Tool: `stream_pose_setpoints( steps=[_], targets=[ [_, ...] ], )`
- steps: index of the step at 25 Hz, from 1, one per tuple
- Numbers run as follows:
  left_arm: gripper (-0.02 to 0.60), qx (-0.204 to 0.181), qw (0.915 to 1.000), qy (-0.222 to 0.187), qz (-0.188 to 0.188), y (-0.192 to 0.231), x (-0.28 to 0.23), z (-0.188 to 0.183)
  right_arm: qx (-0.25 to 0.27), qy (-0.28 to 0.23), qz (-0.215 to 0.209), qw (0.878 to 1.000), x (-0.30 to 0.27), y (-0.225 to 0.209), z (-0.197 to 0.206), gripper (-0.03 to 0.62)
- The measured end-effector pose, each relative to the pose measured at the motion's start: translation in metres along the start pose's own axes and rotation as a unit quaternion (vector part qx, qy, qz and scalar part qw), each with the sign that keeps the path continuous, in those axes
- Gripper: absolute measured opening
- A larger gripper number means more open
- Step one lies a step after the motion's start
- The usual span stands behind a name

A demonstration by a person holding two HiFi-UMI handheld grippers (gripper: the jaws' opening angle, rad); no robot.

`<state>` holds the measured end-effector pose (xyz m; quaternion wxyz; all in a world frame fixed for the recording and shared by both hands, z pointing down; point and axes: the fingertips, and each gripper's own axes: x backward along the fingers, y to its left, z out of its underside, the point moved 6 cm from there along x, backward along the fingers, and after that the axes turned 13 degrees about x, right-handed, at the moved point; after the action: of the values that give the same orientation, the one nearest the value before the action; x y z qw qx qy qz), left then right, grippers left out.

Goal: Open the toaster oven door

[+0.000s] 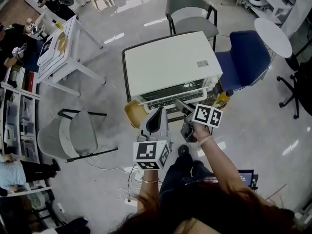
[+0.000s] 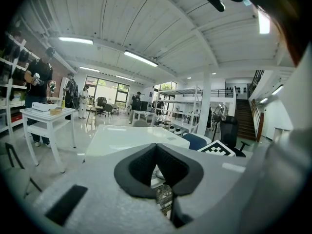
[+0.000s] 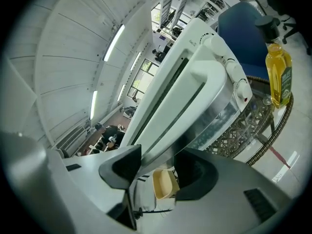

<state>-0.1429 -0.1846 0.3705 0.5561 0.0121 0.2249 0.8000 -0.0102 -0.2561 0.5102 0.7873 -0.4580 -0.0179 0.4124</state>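
Note:
A white toaster oven (image 1: 170, 62) stands on a small table right in front of me, its glass door facing me. In the right gripper view the oven (image 3: 195, 48) fills the frame, and its long white door handle (image 3: 209, 79) runs down between the jaws. My right gripper (image 1: 181, 104) (image 3: 158, 162) is shut on that handle at the door's top edge. My left gripper (image 1: 158, 115) (image 2: 157, 155) hangs just left of it, in front of the door, shut with nothing between its pads. The oven's top (image 2: 131, 138) shows beyond it.
A yellow oil bottle (image 1: 223, 99) (image 3: 279, 77) stands at the oven's right front corner on the wire table (image 3: 243, 126). A tan bowl (image 1: 134, 113) (image 3: 163, 184) sits at the left front corner. A blue chair (image 1: 248, 57) and grey chairs (image 1: 190, 9) (image 1: 73, 135) surround the table.

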Motion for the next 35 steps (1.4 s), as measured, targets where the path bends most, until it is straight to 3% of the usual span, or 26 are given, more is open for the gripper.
stream_pose_setpoints(
  steps=[35],
  targets=[
    [0.014, 0.022, 0.9997, 0.007, -0.010, -0.023, 0.040, 0.043, -0.003, 0.063, 0.021, 0.998, 0.037, -0.025, 0.063, 0.204]
  ],
)
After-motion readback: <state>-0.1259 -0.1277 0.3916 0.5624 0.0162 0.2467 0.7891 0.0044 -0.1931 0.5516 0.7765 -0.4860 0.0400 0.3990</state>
